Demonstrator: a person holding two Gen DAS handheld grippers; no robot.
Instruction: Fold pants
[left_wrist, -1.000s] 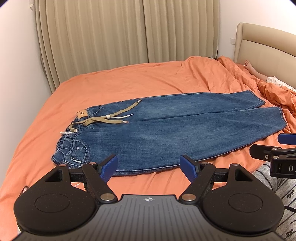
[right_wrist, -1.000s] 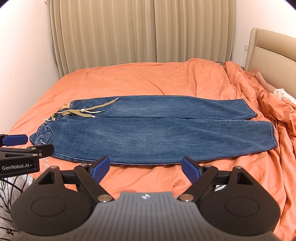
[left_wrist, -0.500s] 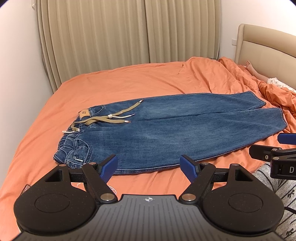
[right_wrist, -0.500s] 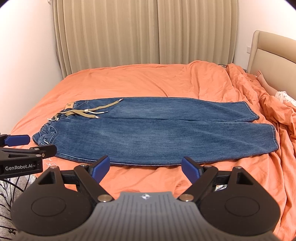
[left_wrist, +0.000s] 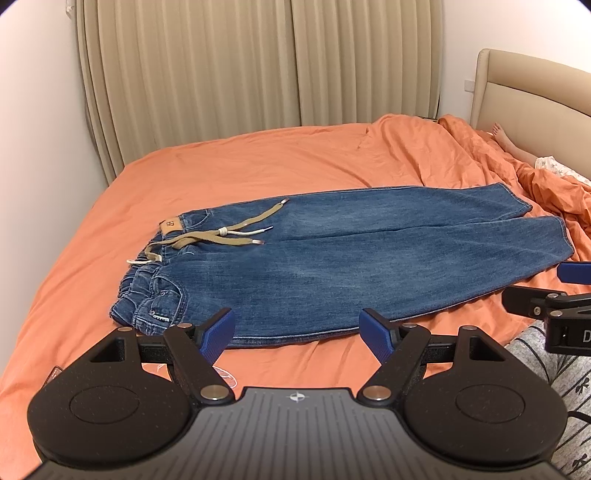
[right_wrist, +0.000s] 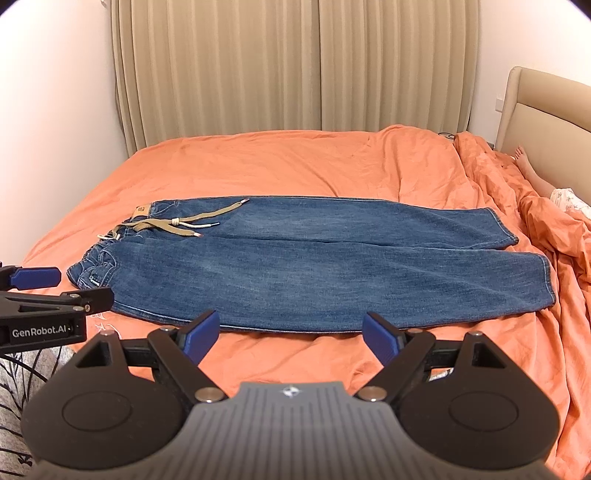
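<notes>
Blue jeans (left_wrist: 351, 262) lie flat on the orange bed, folded lengthwise with one leg on the other, waistband to the left and hems to the right. A tan drawstring (left_wrist: 218, 236) lies across the waist. The jeans also show in the right wrist view (right_wrist: 314, 266). My left gripper (left_wrist: 297, 332) is open and empty, held above the bed's near edge just short of the jeans' near seam. My right gripper (right_wrist: 290, 336) is open and empty, also just short of the near seam. Each gripper's tip shows at the edge of the other's view.
The orange sheet (right_wrist: 277, 162) covers the bed. A rumpled orange duvet (right_wrist: 546, 229) lies at the right, with a person's bare foot (right_wrist: 521, 155) by the beige headboard (right_wrist: 546, 110). Beige curtains (right_wrist: 288, 66) hang behind. A white wall is at the left.
Both grippers have drawn back and risen slightly, so the jeans sit a little higher in both views. Both stay open. The jeans have not moved.
</notes>
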